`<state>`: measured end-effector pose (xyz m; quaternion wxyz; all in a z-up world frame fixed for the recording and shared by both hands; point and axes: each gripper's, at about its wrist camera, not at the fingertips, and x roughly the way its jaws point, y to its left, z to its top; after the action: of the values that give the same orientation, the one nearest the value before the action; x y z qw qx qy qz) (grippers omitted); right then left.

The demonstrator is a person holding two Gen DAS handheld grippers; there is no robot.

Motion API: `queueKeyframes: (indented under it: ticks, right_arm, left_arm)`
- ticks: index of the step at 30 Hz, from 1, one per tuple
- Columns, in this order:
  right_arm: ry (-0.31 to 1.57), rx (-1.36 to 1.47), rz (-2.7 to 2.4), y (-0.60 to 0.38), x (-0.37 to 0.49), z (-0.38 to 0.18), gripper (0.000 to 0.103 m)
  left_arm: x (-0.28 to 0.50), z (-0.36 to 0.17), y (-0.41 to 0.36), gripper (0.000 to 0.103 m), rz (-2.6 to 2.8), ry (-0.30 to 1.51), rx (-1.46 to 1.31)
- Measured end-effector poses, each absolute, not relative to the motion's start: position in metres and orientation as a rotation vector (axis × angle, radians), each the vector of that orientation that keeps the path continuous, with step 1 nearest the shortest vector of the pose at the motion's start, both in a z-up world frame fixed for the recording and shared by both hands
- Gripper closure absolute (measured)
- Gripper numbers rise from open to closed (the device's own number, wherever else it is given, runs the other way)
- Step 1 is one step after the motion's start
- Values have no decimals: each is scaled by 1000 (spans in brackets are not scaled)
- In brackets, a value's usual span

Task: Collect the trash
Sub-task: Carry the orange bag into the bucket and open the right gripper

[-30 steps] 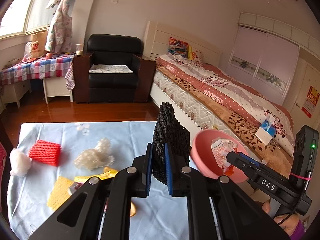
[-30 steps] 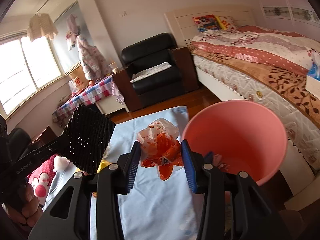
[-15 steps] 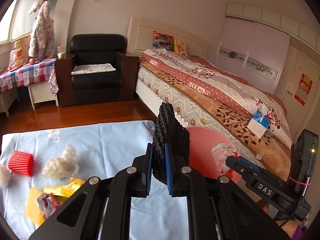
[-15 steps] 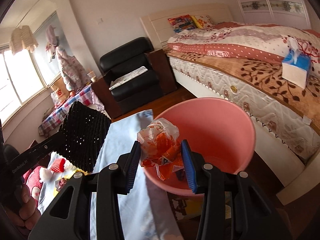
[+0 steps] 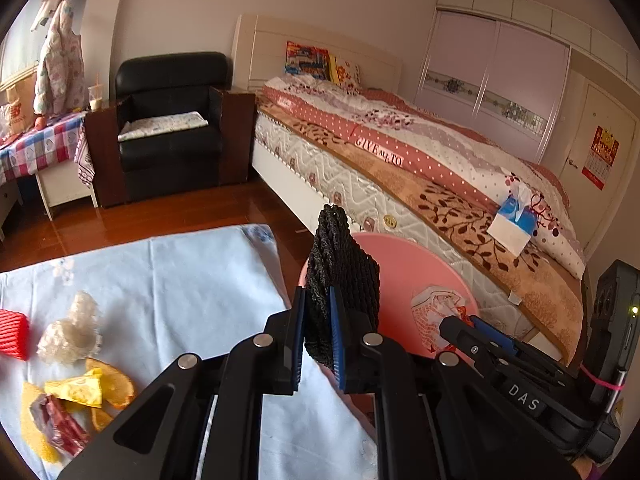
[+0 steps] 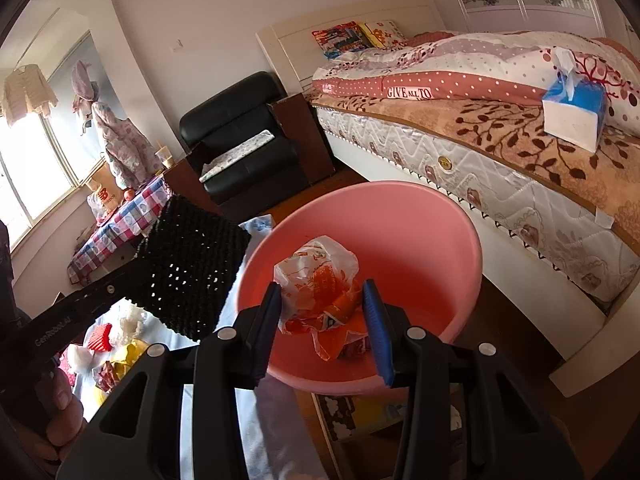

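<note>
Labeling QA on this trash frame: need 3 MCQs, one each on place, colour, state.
1. Where is the tissue box?
A. on the bed
B. on the armchair
C. in the bucket

2. What colour is the bucket?
A. blue
B. pink
C. green

3. What is the left tool doing?
A. standing open and empty
B. shut on the black foam net
C. shut on a yellow wrapper

Answers:
1 A: it sits on the bed's leaf-patterned cover.
2 B: its rim and wall are pink.
3 B: the black foam net is pinched between its pads.
</note>
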<state>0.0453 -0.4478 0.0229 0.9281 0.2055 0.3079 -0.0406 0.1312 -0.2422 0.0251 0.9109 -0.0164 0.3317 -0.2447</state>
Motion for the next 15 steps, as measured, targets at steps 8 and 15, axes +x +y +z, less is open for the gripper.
queueKeyframes:
  ticks: [8, 15]
  right_arm:
    - [647, 430, -94, -454, 49, 13, 61]
    - [654, 441, -104, -459, 51, 9, 61]
  left_arm:
    - [141, 11, -259, 92, -516, 725, -24]
    - [144, 3, -268, 75, -536, 754, -33]
